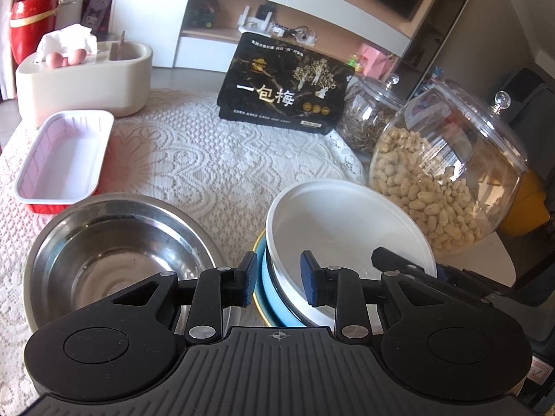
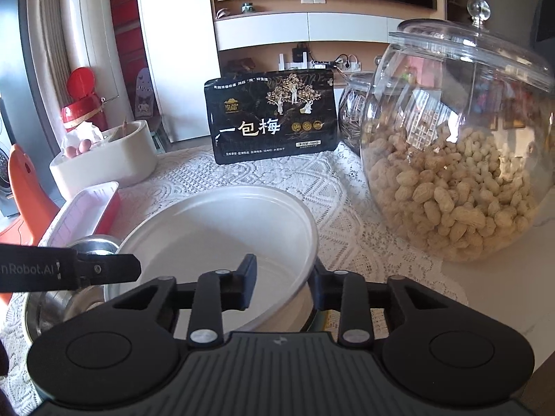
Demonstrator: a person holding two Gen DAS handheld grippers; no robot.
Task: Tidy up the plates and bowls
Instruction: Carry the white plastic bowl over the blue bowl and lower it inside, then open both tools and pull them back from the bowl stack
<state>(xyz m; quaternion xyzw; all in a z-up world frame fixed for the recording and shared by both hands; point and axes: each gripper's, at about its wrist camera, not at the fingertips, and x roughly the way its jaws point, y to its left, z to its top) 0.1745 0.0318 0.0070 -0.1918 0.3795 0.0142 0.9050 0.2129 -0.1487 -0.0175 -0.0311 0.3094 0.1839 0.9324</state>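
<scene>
A white bowl [image 1: 347, 228] sits tilted in a light blue dish with a gold rim [image 1: 269, 298]. A steel bowl [image 1: 114, 253] stands to its left. My left gripper [image 1: 279, 277] is open, its fingers straddling the near rim of the white bowl without clamping it. In the right wrist view the white bowl [image 2: 222, 239] fills the middle. My right gripper [image 2: 282, 277] has one finger inside and one outside the bowl's right rim; the outer fingertip is hidden, so I cannot tell if it clamps. The steel bowl [image 2: 86, 253] shows at the left.
A red tray with a white inside [image 1: 66, 163] lies at the left on the lace cloth [image 1: 215, 173]. A cream tissue box with eggs [image 1: 86, 72], a black snack bag [image 1: 284, 83], a peanut jar [image 1: 447, 180] and a seed jar [image 1: 367, 111] stand behind.
</scene>
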